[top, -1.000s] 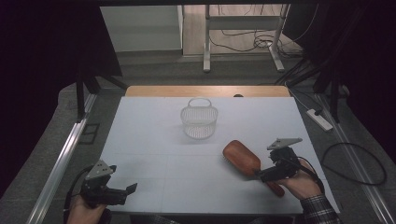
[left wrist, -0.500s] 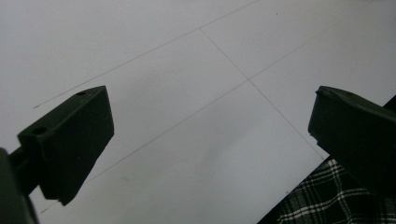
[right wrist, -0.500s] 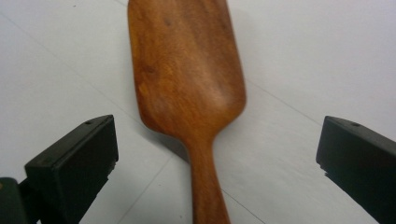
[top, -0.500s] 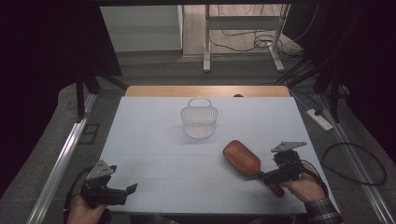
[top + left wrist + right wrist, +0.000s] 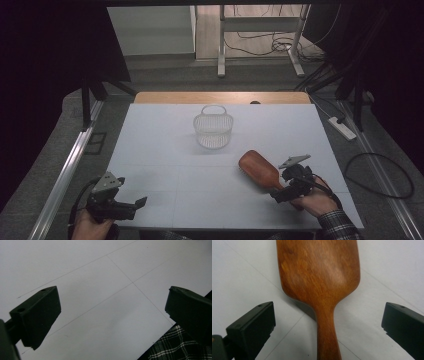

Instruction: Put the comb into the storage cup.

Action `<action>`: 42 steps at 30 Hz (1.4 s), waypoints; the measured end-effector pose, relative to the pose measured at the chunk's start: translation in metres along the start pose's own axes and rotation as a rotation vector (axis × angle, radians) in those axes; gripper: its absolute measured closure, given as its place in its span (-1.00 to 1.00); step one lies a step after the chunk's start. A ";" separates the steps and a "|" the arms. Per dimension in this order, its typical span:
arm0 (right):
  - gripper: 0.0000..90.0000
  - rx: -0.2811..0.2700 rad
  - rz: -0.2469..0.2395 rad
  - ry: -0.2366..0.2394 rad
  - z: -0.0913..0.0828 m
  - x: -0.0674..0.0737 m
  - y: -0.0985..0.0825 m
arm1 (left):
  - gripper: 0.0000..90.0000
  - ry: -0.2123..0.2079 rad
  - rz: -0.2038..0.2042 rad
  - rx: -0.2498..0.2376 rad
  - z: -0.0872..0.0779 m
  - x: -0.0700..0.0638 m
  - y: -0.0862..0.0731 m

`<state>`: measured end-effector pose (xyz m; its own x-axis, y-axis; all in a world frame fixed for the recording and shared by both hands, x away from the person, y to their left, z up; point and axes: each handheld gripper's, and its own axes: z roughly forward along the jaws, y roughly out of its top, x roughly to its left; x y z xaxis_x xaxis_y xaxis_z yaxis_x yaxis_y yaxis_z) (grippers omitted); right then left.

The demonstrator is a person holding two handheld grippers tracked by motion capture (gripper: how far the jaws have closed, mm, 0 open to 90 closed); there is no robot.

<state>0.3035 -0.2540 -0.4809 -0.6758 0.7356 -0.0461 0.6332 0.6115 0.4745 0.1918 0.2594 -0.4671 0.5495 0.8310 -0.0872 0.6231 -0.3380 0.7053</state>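
Brush [image 5: 322, 280] handle lies between right gripper [image 5: 329, 322] jaws, spread wide, untouched; left gripper [image 5: 112, 315] released over table [image 5: 165, 150].

Probably a lab: white gridded table [image 5: 165, 150], dark curtains [image 5: 45, 60], floor cables [image 5: 260, 45], power strip [image 5: 342, 128].
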 end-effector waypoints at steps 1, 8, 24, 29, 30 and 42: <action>-1.00 0.004 0.000 0.004 0.001 0.000 0.000 | -0.98 0.000 0.000 0.000 0.000 0.000 0.000; -1.00 0.066 -0.027 0.025 0.014 0.000 -0.002 | -0.98 -0.002 0.003 0.003 0.000 0.000 0.000; -1.00 0.111 -0.029 0.002 0.023 -0.002 -0.001 | -0.97 -0.007 0.002 0.005 0.000 0.000 0.000; -1.00 0.131 -0.032 -0.006 0.026 -0.001 -0.001 | -0.97 -0.007 0.004 0.007 0.001 0.000 0.000; -1.00 0.131 -0.031 -0.007 0.026 -0.001 -0.001 | -0.97 -0.008 0.003 0.007 0.001 0.000 0.000; -0.21 0.107 -0.045 -0.007 0.019 0.000 0.001 | -0.97 -0.006 0.005 0.011 0.001 0.000 0.001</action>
<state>0.3114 -0.2482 -0.4973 -0.7020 0.7085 -0.0717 0.6390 0.6712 0.3757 0.1926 0.2590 -0.4672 0.5557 0.8267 -0.0882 0.6264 -0.3466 0.6983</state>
